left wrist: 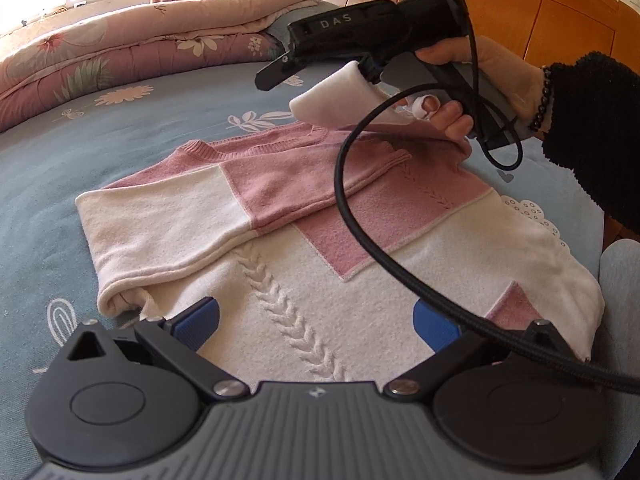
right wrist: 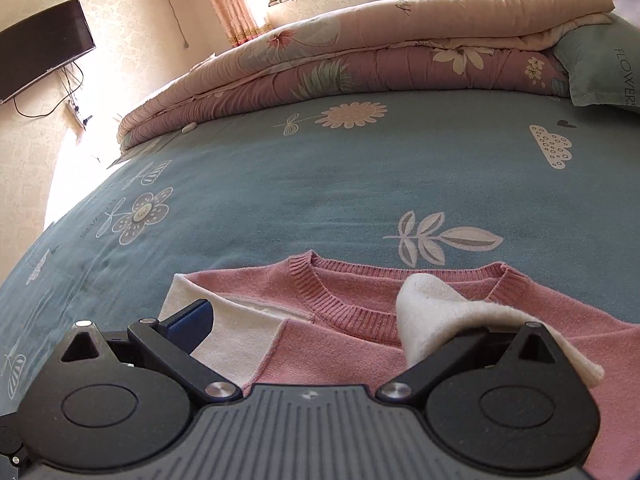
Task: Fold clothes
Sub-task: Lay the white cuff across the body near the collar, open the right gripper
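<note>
A pink and white knit sweater lies flat on the blue flowered bedsheet. One sleeve is folded across its chest. My left gripper hovers open over the white hem, its blue pads wide apart with nothing between them. My right gripper is above the neckline, jaws apart. The other sleeve's white cuff is draped over its right finger and lifted off the bed.
A person's hand in a black fleece sleeve holds the right gripper. A black cable loops over the sweater. A folded quilt and pillow lie at the far side, with a wooden headboard and wall television.
</note>
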{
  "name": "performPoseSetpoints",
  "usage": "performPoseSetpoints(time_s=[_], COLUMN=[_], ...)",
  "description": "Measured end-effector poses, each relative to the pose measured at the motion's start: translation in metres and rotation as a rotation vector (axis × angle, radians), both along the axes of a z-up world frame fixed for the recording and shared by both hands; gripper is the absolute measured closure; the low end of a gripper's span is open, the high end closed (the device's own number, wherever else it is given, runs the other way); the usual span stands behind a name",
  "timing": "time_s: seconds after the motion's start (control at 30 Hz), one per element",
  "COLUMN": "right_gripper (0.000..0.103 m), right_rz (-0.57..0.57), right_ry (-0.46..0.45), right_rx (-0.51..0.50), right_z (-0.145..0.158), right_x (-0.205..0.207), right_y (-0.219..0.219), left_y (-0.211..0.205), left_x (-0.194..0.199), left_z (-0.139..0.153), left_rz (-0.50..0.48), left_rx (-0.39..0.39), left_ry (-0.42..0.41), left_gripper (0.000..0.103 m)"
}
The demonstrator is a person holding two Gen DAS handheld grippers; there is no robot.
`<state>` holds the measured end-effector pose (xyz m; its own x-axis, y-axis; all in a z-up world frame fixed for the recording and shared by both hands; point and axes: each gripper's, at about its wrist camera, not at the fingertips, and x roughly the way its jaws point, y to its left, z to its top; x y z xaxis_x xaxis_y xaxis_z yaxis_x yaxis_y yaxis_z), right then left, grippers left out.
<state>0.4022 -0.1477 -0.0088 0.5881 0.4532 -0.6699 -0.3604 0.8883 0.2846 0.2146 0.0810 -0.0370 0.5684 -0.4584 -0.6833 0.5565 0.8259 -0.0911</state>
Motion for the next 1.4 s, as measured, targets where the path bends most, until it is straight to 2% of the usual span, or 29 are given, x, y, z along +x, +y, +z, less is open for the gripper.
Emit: performPoseSetpoints(time_s=[0.2,0.33,0.43,0.63,0.83,0.93,1.07,1.23,1.33,1.4], right_gripper=[0.000,0.000,0.000,0.000,0.000,0.000,0.000,0.000,0.000,0.000], right_rz=[0.002,-0.001,-0.015,-0.101,-0.165,-0.105,0.037,0.181,0.214,0.205], right_ry=[0.068,0.035,0.032,0.028,0.038,0.023,0.026,0.063,0.044,0.029], right_rx=[-0.060,-0.090,-0.076,0.035,0.101,0.097,0.088,0.008,-0.061,-0.073], right_z=[-0.042,-0.056,-0.052,-0.035,-0.031,-0.029,-0.028,-0.035,-0.037,-0.034], right_x=[-0.009,-0.024,-0.031,-0.043,-0.029,-0.027,-0.031,-0.039,-0.047,-0.050], right_y=[0.018,0.022,0.015,-0.020,-0.038,-0.021,0.011,0.041,0.049,0.047], left_y=[-0.003,-0.005,-0.006,-0.010,-0.016,-0.017,-0.017,-0.019,-0.019,-0.019], left_x=[-0.001,-0.001,-0.001,-0.002,-0.004,-0.004,-0.004,-0.006,-0.006,-0.006], left_z=[-0.003,-0.004,-0.005,-0.007,-0.008,-0.009,-0.009,-0.009,-0.008,-0.008], left_rz=[-0.011,-0.016,-0.020,-0.033,-0.052,-0.056,-0.056,-0.064,-0.064,-0.062], left_rx=[0.006,0.007,0.008,0.012,0.020,0.022,0.023,0.025,0.022,0.022], left_ry=[0.005,0.009,0.013,0.017,0.019,0.021,0.023,0.021,0.020,0.019], left_gripper=[0.001,0.001,0.001,0.001,0.001,0.001,0.001,0.001,0.001,0.001])
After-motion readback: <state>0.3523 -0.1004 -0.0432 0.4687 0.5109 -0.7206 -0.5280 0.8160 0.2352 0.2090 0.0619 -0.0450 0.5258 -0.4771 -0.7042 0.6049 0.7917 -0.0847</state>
